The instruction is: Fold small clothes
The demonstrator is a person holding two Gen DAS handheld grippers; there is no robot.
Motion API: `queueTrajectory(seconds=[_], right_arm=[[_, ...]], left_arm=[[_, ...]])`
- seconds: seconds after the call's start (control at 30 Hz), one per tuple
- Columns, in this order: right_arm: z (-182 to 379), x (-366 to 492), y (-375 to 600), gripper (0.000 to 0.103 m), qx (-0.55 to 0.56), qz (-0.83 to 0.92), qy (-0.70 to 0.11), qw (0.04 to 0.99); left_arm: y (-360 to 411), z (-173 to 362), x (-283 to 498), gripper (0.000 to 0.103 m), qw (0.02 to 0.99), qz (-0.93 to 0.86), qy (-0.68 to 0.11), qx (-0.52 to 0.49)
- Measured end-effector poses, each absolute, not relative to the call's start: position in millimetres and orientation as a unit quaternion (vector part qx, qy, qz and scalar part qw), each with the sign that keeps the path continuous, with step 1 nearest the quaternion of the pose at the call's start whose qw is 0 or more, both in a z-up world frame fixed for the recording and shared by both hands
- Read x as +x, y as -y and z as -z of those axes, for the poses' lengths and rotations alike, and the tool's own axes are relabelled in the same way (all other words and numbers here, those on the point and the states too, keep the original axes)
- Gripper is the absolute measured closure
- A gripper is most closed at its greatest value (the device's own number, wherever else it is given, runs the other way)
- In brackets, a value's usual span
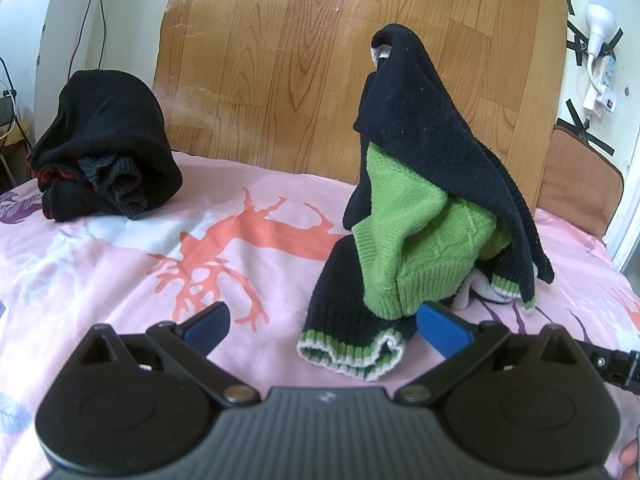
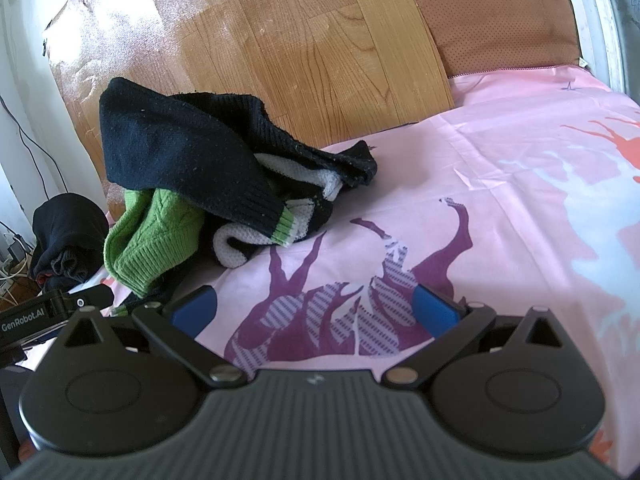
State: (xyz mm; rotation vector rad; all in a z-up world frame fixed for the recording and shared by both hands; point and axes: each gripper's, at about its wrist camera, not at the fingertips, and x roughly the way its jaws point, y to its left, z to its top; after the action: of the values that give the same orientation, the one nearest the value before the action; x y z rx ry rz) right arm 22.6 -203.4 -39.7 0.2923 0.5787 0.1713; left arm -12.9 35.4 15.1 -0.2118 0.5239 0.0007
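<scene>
A small navy and green knit sweater (image 1: 424, 184) stands crumpled in a tall heap on the pink bed sheet (image 1: 120, 272), leaning against the wooden headboard. One sleeve with a green and white cuff (image 1: 352, 356) lies toward me. My left gripper (image 1: 324, 326) is open, just before that cuff, holding nothing. In the right wrist view the same sweater (image 2: 192, 176) lies at the upper left. My right gripper (image 2: 314, 310) is open and empty over the sheet, to the right of the sweater.
A bundle of dark clothes (image 1: 104, 148) lies at the far left of the bed, also showing in the right wrist view (image 2: 66, 240). The wooden headboard (image 1: 304, 60) stands behind. A brown cushion (image 2: 500, 24) sits at the back right. Cables and a power strip (image 1: 600, 80) hang on the wall.
</scene>
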Motion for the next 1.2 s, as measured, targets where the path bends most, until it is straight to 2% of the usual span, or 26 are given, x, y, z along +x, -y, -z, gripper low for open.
queueTrajectory(seconds=[0.33, 0.43, 0.5, 0.57, 0.8, 1.1, 1.2], right_arm=[[39, 21, 203, 0.000, 0.141, -0.084, -0.280, 0.946], [35, 20, 200, 0.008, 0.130, -0.091, -0.272, 0.949], [30, 22, 196, 0.019, 0.115, -0.102, -0.261, 0.953], [20, 27, 191, 0.021, 0.092, -0.115, -0.245, 0.958], [-14, 59, 162, 0.021, 0.001, -0.161, -0.188, 0.969], [-27, 97, 129, 0.017, -0.070, -0.205, -0.183, 0.959], [-22, 108, 116, 0.018, -0.083, -0.220, -0.207, 0.950]], left_arm=[[-37, -14, -14, 0.000, 0.961, 0.000, -0.255, -0.103], [-37, -14, -14, 0.000, 0.961, 0.000, -0.255, -0.104], [-38, -14, -14, 0.000, 0.962, 0.000, -0.253, -0.104], [-38, -14, -16, 0.000, 0.963, -0.001, -0.248, -0.104], [-41, -17, -23, 0.000, 0.969, -0.012, -0.222, -0.106], [-41, -17, -27, 0.000, 0.972, -0.007, -0.208, -0.107], [-41, -17, -28, 0.000, 0.973, -0.006, -0.205, -0.107]])
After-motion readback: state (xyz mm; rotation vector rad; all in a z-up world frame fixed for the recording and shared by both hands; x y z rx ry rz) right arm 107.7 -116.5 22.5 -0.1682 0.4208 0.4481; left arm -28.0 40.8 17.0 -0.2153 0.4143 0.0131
